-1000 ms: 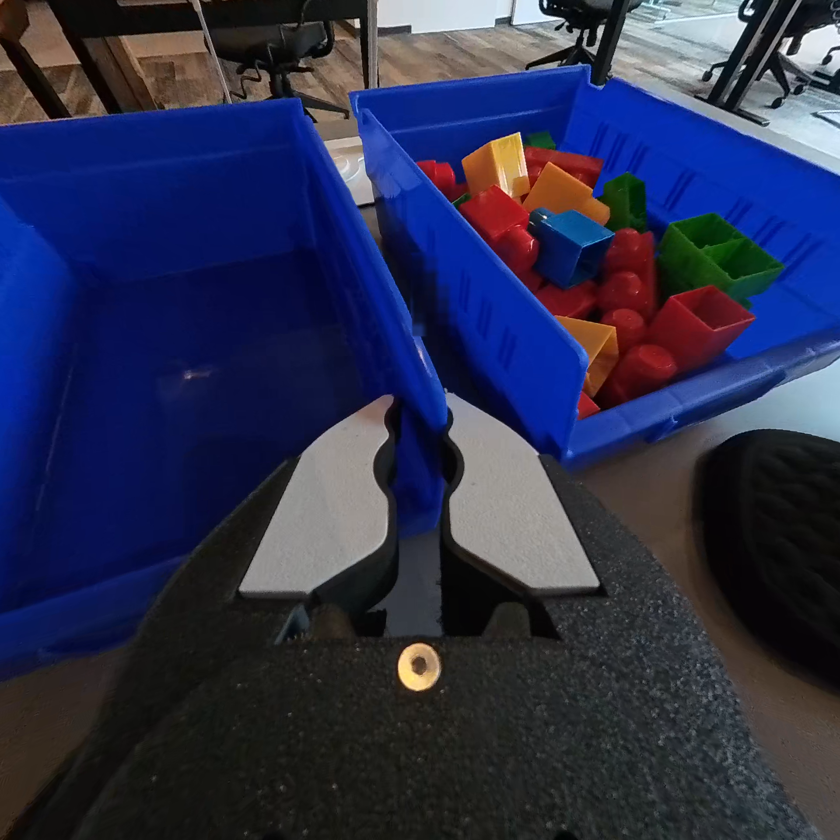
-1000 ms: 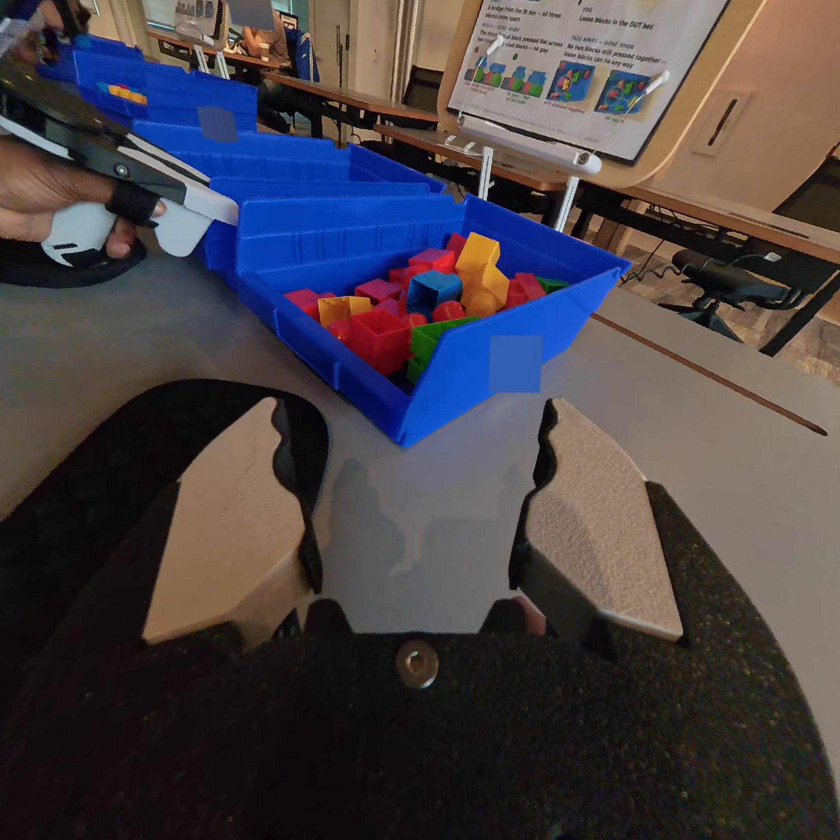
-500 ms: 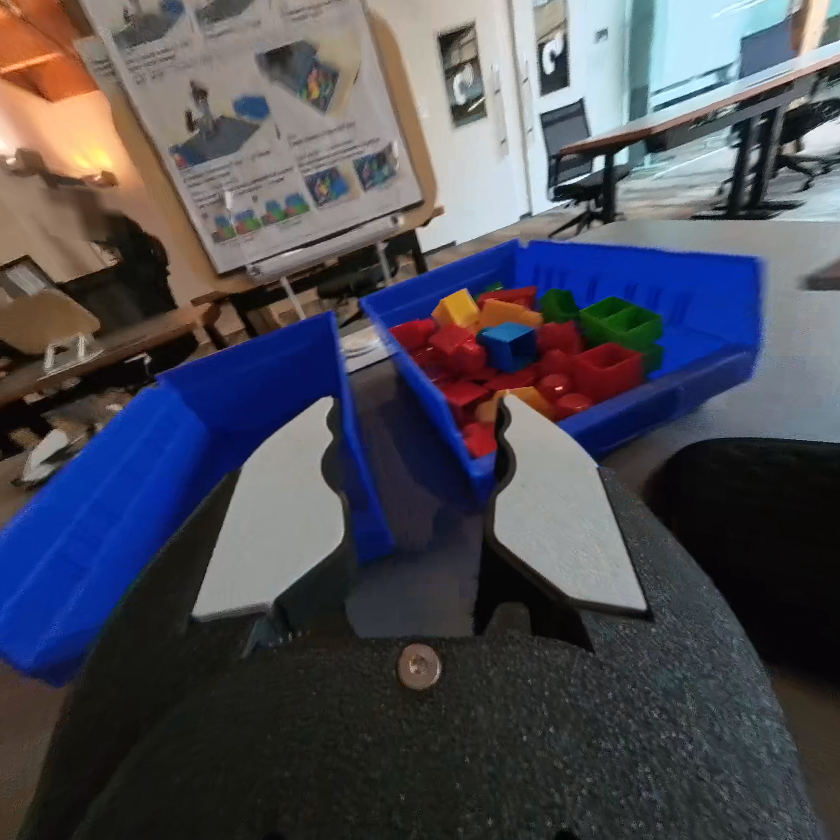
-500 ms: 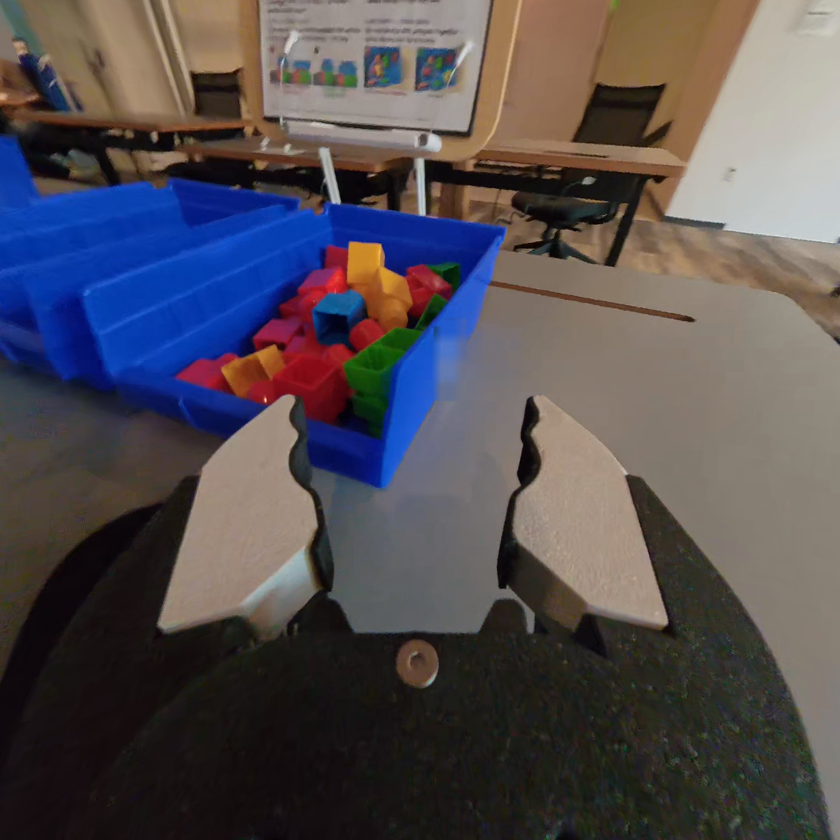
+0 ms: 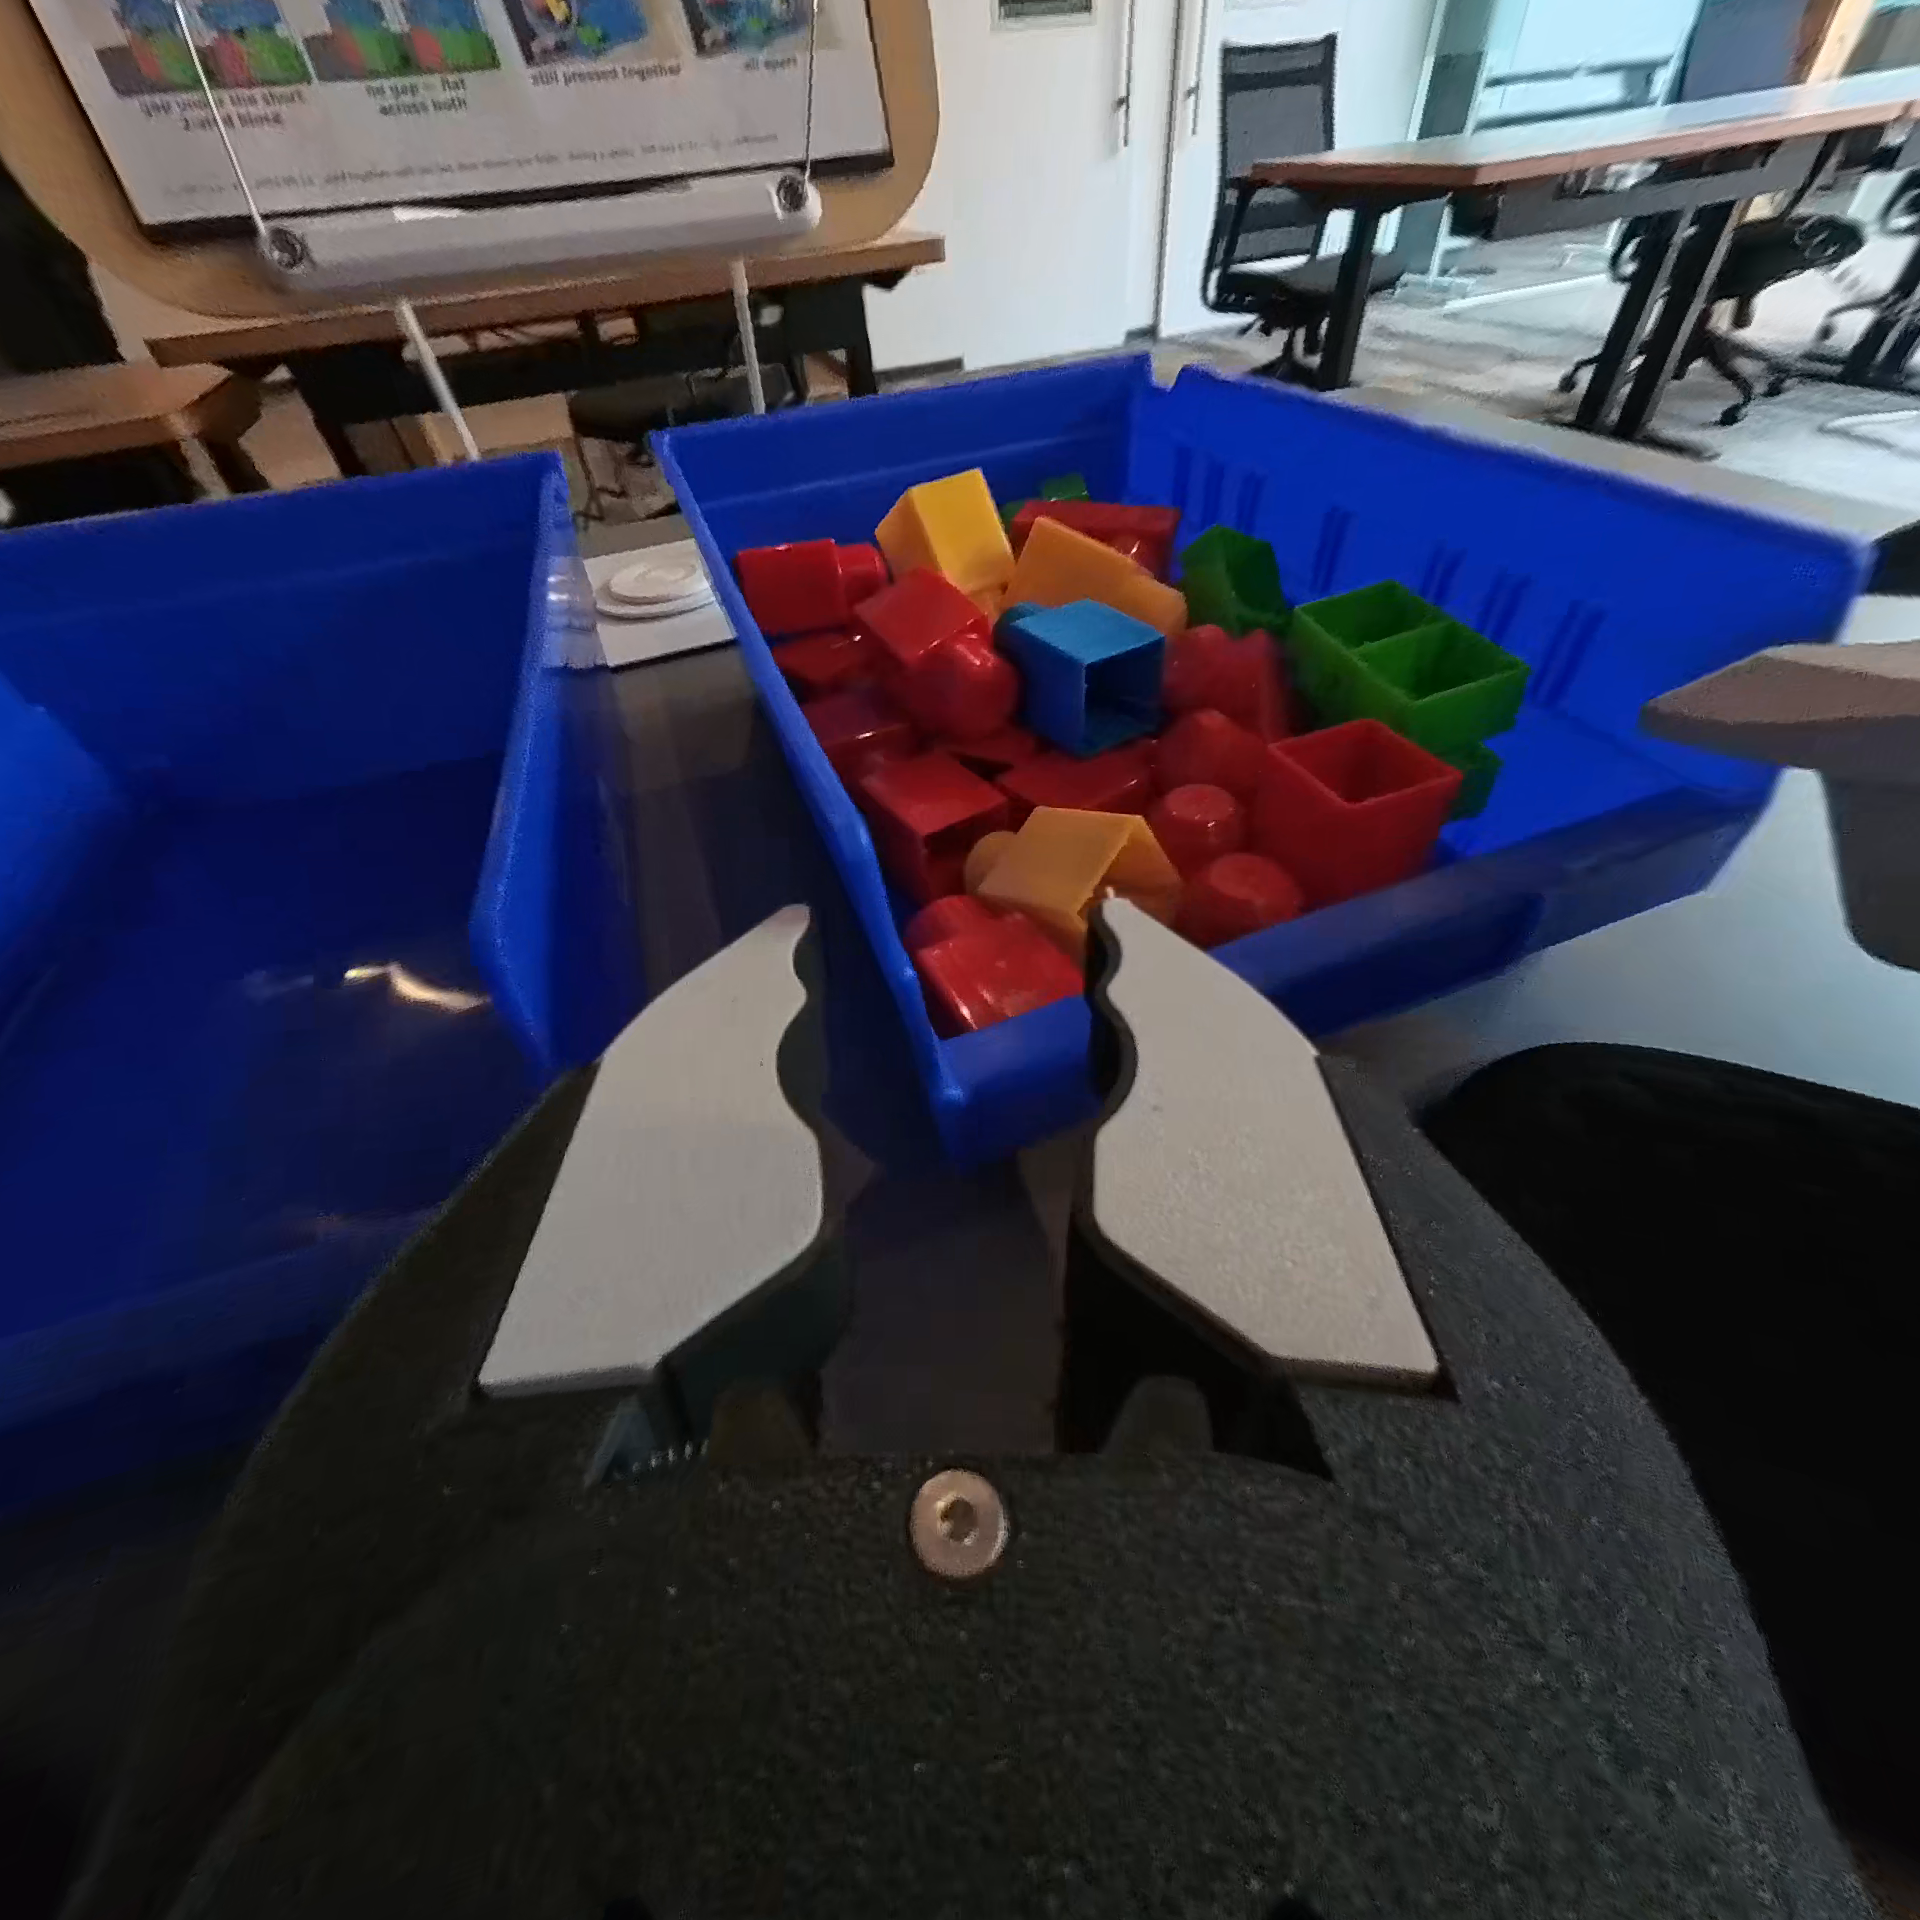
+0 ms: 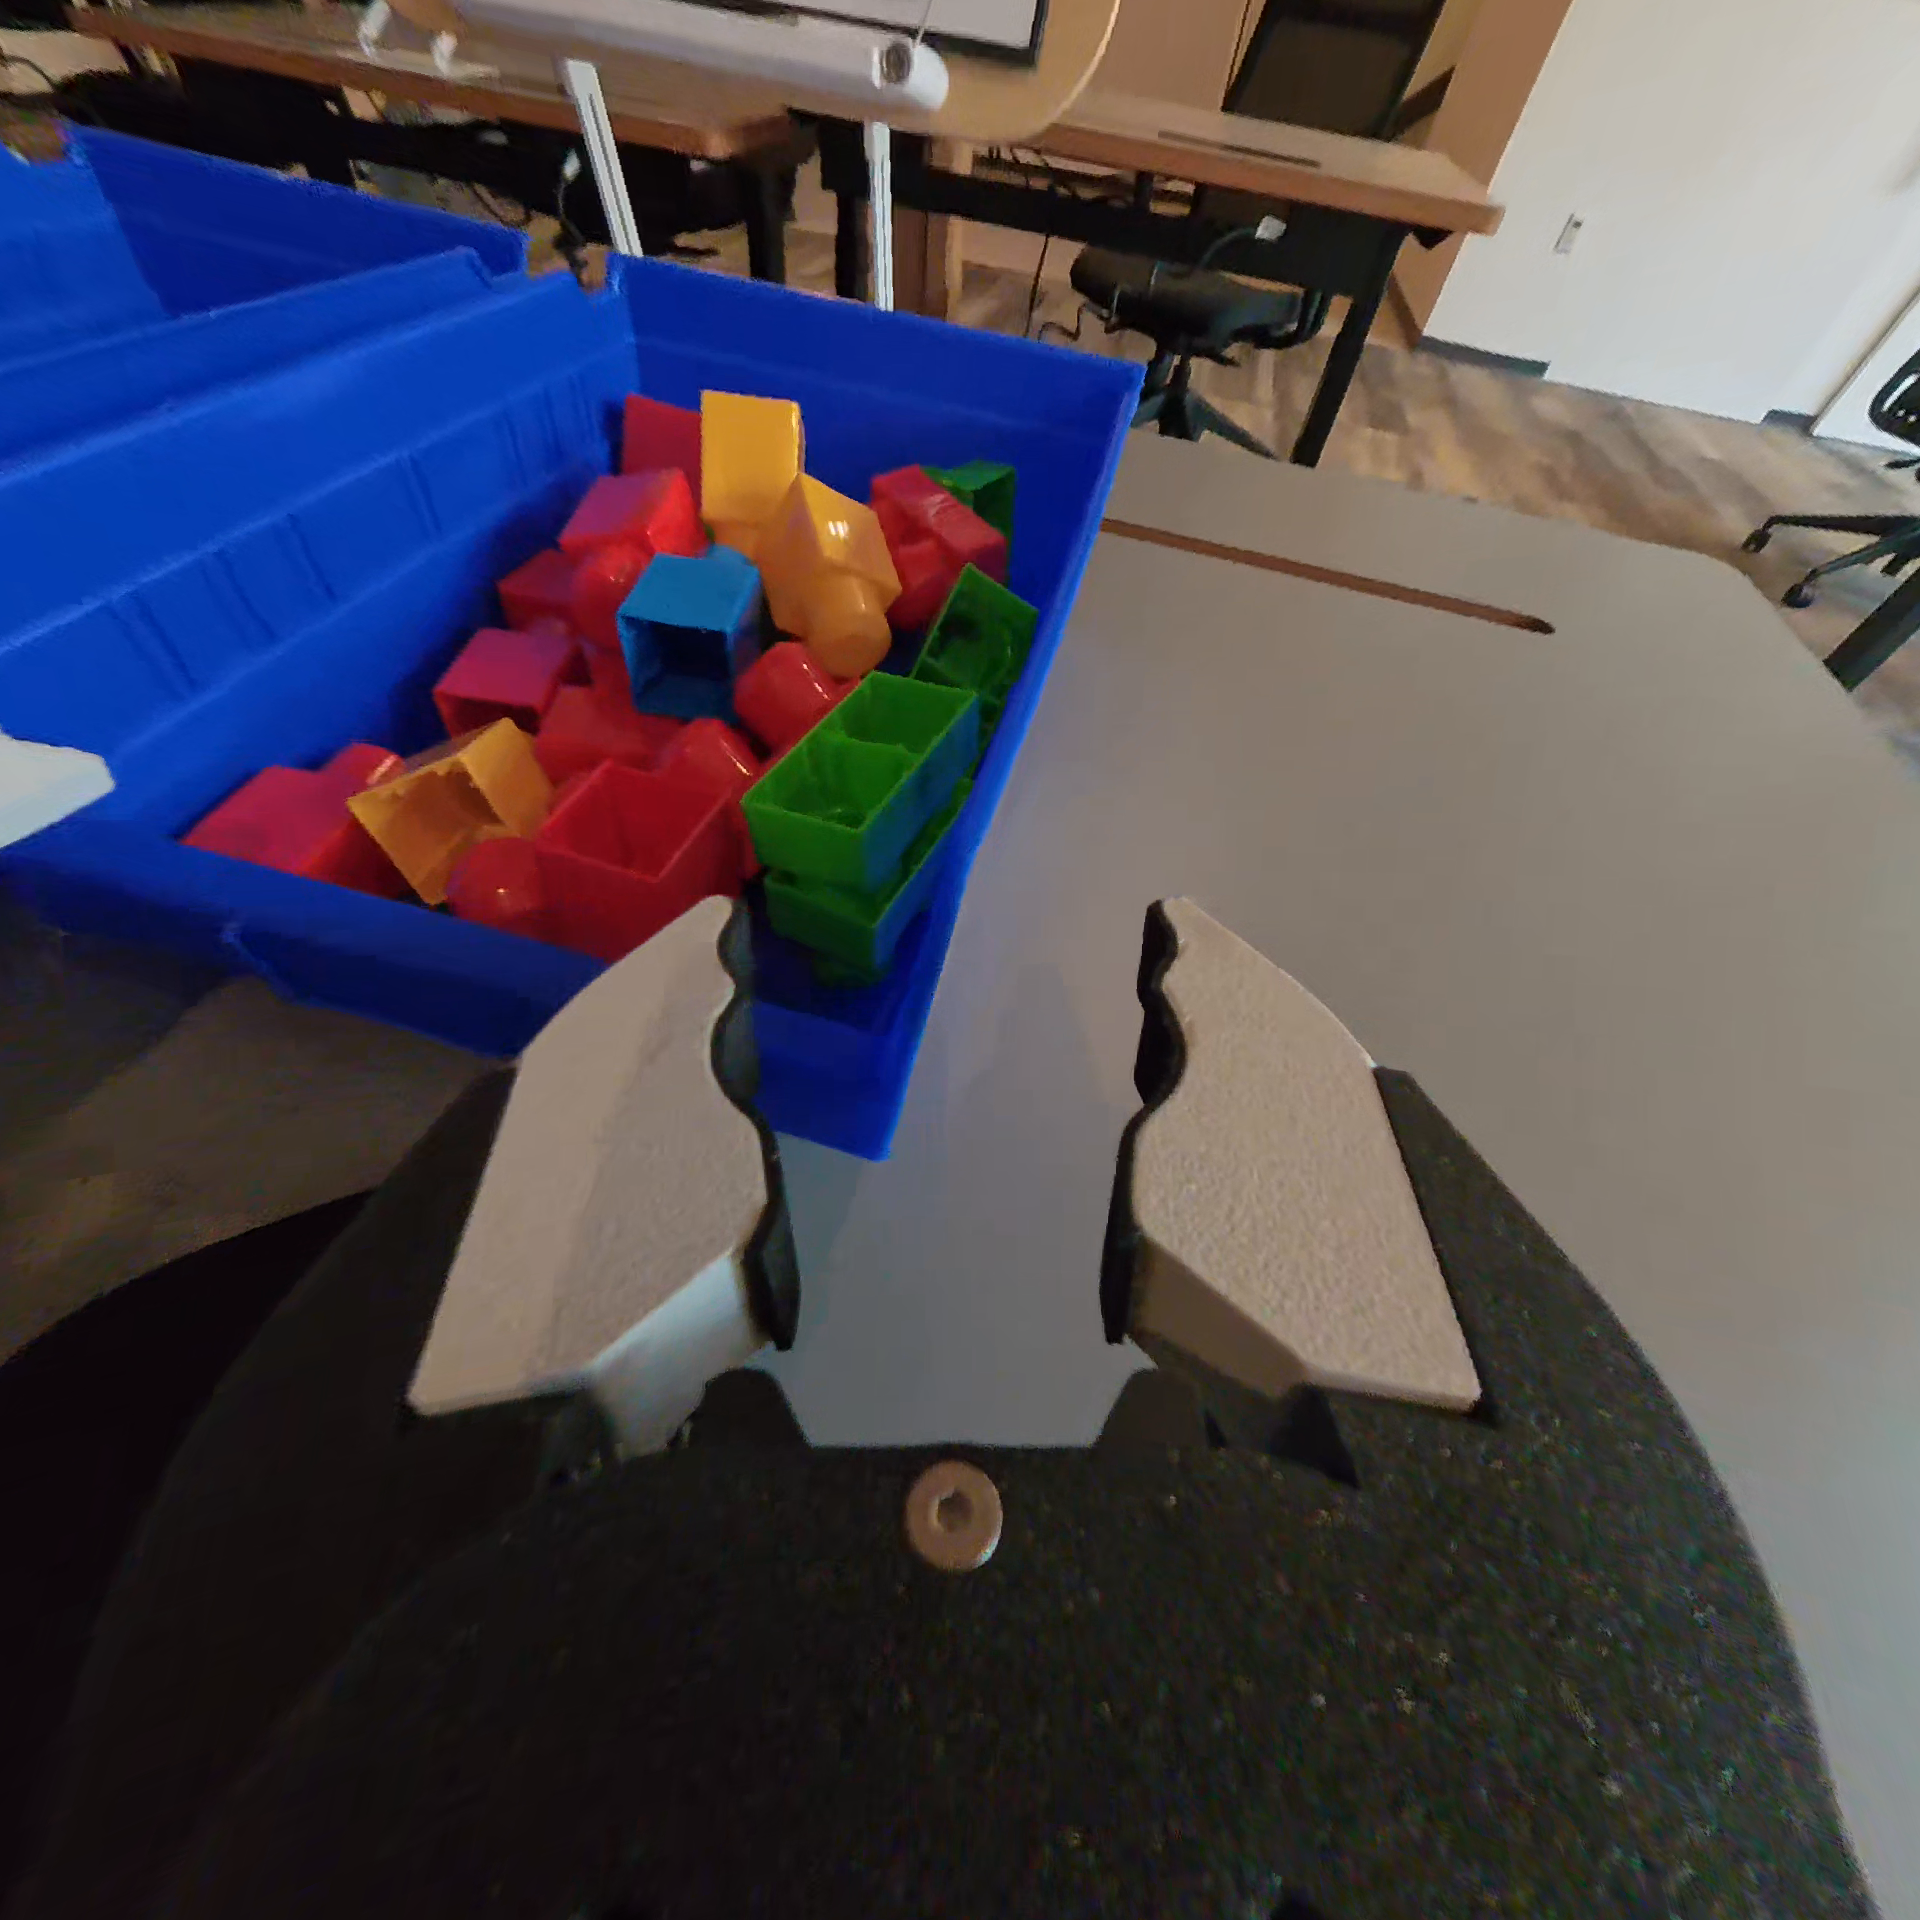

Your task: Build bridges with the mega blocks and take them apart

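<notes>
A blue bin (image 5: pixel 1507 582) holds several loose mega blocks: red, yellow and green ones and one blue block (image 5: pixel 1081 675). It also shows in the right wrist view (image 6: pixel 862 343), with the blue block (image 6: pixel 691 634) in the middle and a green double block (image 6: pixel 862 779) at its near right corner. My left gripper (image 5: pixel 951 925) is open and empty, just before the bin's near left corner. My right gripper (image 6: pixel 940 914) is open and empty, just before the bin's near right corner. Its finger (image 5: pixel 1787 717) shows at the right edge of the left wrist view.
An empty blue bin (image 5: pixel 260 831) stands left of the full one. Grey table (image 6: pixel 1403 831) lies bare to the right of the bins. A white disc on a card (image 5: pixel 655 592) lies between the bins at the back. An instruction board (image 5: pixel 468 135), desks and chairs stand beyond.
My left gripper has let go of the empty bin's wall, opened and swung right to the full bin. My right gripper has moved closer to that bin's right corner.
</notes>
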A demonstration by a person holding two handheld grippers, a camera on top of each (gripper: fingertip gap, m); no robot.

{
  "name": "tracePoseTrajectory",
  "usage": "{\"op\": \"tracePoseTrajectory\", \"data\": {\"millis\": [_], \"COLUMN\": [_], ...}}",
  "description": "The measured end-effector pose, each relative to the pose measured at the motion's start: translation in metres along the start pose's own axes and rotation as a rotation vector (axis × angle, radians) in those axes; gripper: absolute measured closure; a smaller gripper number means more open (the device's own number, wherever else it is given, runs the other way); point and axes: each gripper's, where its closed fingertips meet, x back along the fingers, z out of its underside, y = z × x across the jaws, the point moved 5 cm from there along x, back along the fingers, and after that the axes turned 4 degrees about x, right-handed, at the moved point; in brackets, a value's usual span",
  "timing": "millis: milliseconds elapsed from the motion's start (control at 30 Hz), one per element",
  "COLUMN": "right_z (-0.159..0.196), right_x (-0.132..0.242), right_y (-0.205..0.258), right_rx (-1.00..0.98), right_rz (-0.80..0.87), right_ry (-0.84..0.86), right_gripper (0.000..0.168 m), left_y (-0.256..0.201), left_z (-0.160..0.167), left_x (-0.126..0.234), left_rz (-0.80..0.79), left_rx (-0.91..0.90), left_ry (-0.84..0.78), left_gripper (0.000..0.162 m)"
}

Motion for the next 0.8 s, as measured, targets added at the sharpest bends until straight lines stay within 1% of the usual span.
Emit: {"op": "tracePoseTrajectory", "data": {"millis": [67,267,333,367,400,467,500,567,667,800], "right_z": [0.002,0.000,0.001,0.002,0.003,0.003,0.002,-0.001,-0.006,-0.017], "right_x": [-0.007,-0.018,-0.020,-0.021,-0.022,-0.023,-0.023,-0.022,-0.017,-0.005], "right_y": [0.000,0.002,0.001,0.001,0.002,0.002,0.002,0.005,0.007,0.007], "right_rx": [-0.004,0.031,0.056,0.072,0.089,0.121,0.147,0.195,0.208,0.213], "right_rz": [-0.004,0.010,0.024,0.024,0.021,0.049,0.057,0.069,0.080,0.113], "right_ry": [0.025,0.059,0.082,0.094,0.099,0.107,0.109,0.094,0.079,0.036], "right_gripper": [0.102,0.125,0.133,0.142,0.160,0.161,0.161,0.162,0.162,0.162], "left_y": [0.002,0.002,0.005,0.007,0.008,0.010,0.012,0.014,0.015,0.013], "left_z": [0.002,0.003,0.003,0.003,0.003,0.001,0.000,0.001,-0.002,-0.016], "left_x": [-0.004,-0.016,-0.018,-0.019,-0.020,-0.019,-0.019,-0.020,-0.017,-0.007], "left_rz": [-0.025,-0.039,-0.063,-0.078,-0.085,-0.095,-0.093,-0.083,-0.070,-0.061], "left_rx": [-0.012,0.011,0.005,-0.005,-0.014,-0.017,-0.016,-0.017,-0.017,-0.051], "left_ry": [0.015,0.061,0.071,0.074,0.081,0.094,0.093,0.086,0.076,0.022], "left_gripper": [0.118,0.129,0.137,0.141,0.143,0.153,0.155,0.156,0.156,0.156]}}
